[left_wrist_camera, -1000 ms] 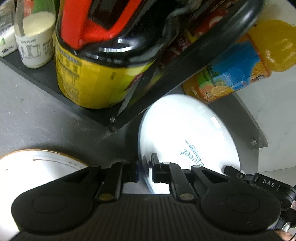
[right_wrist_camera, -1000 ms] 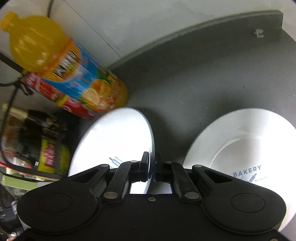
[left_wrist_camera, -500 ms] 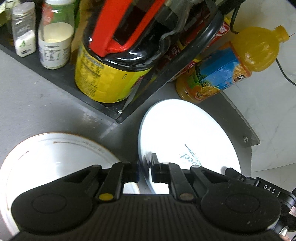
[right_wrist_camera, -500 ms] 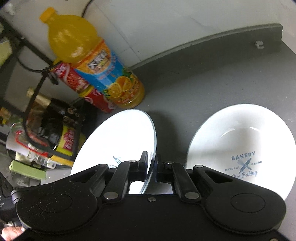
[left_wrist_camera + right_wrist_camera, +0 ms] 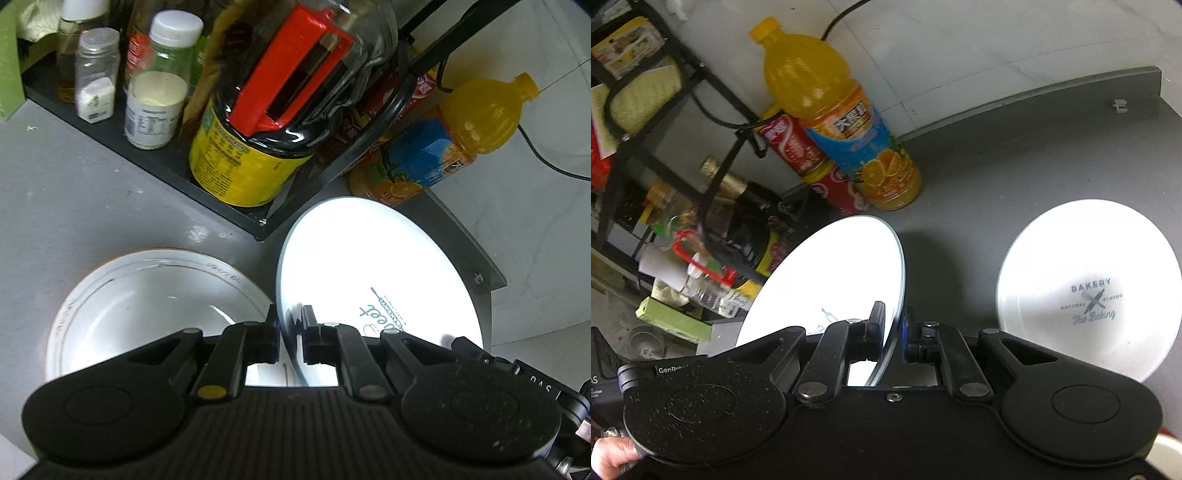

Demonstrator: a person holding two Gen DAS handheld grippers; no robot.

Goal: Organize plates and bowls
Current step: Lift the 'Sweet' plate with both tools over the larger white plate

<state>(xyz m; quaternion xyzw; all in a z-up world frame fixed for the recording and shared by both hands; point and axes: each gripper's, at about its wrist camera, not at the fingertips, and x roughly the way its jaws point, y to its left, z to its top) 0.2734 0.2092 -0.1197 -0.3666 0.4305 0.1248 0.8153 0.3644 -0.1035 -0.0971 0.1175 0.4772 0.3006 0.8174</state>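
Grey matte countertop (image 5: 1015, 166), lightly speckled, rounded dark edge against pale tiled wall (image 5: 960, 48).

White printed plate (image 5: 369, 266), glossy round ceramic with blue script near rim, held tilted on edge above counter, pinched on opposite rims by both tools. Left gripper (image 5: 290, 332) clamped on near left rim, black fingers tight on both faces of plate. Right gripper (image 5: 893, 328) likewise clenched on thin right rim, plate edge sandwiched between fingers. Same plate seen edge-on from right wrist view, bright and overexposed.

Just left of held plate, lying flat on counter: brown-rimmed plate (image 5: 147, 302), white, shallow, thin brown line ring inside, wet-looking glare. Well apart on the right: bakery bowl (image 5: 1086, 288), white, round, flat on counter, grey "BAKERY" print and crossed utensils inside, nothing in it.

Behind plate: orange juice bottle (image 5: 834, 122), clear plastic, full of orange liquid, blue-orange label, yellow cap. Touching it, red can (image 5: 798, 151). Black wire rack (image 5: 391, 110) with flat dark tray holding yellow-labelled jug (image 5: 251, 158) with dark contents and red handle, white-lidded jar (image 5: 159, 99) of cream powder, small shaker (image 5: 96, 77) of white grains.

Fingertip of a hand (image 5: 609, 454) at lower left of right wrist view.
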